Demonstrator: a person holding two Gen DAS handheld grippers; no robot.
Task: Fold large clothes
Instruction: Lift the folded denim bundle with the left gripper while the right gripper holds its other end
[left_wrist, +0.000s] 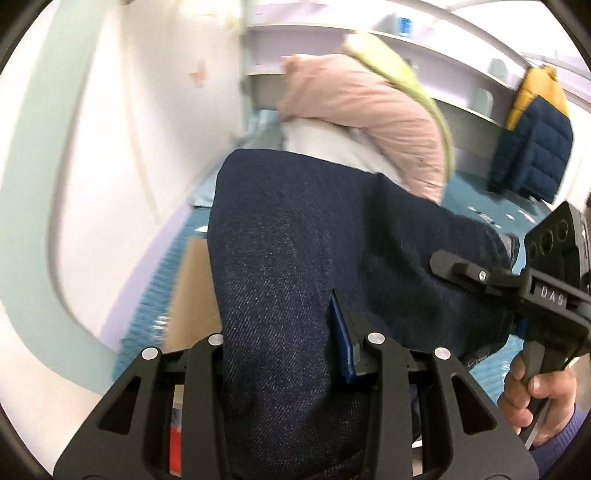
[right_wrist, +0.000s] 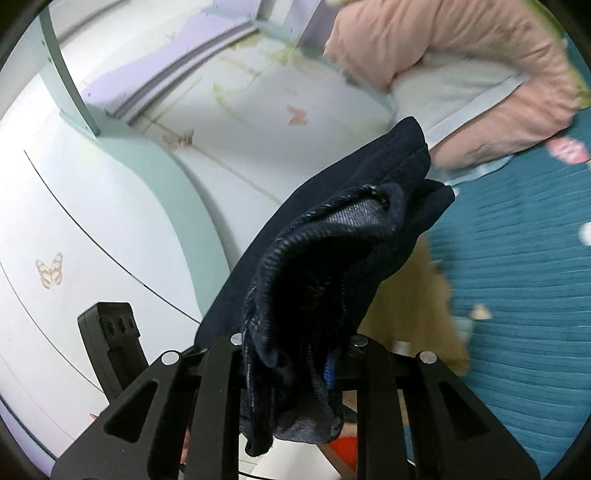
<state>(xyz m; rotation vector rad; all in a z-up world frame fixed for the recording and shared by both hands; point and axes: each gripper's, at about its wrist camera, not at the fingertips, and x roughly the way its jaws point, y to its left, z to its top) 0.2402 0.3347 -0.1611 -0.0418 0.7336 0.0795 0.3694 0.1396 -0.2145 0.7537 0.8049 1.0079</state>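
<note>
The dark blue denim garment (left_wrist: 314, 258) fills the centre of both views, lifted above the teal ribbed bedspread (right_wrist: 517, 295), its stitched hem bunched and folded over. The left gripper (left_wrist: 288, 343) and the right gripper (right_wrist: 295, 354) are each clamped on its cloth.

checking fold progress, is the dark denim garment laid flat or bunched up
Bunched: the denim garment hangs crumpled from both grippers, above the teal bedspread.
</note>
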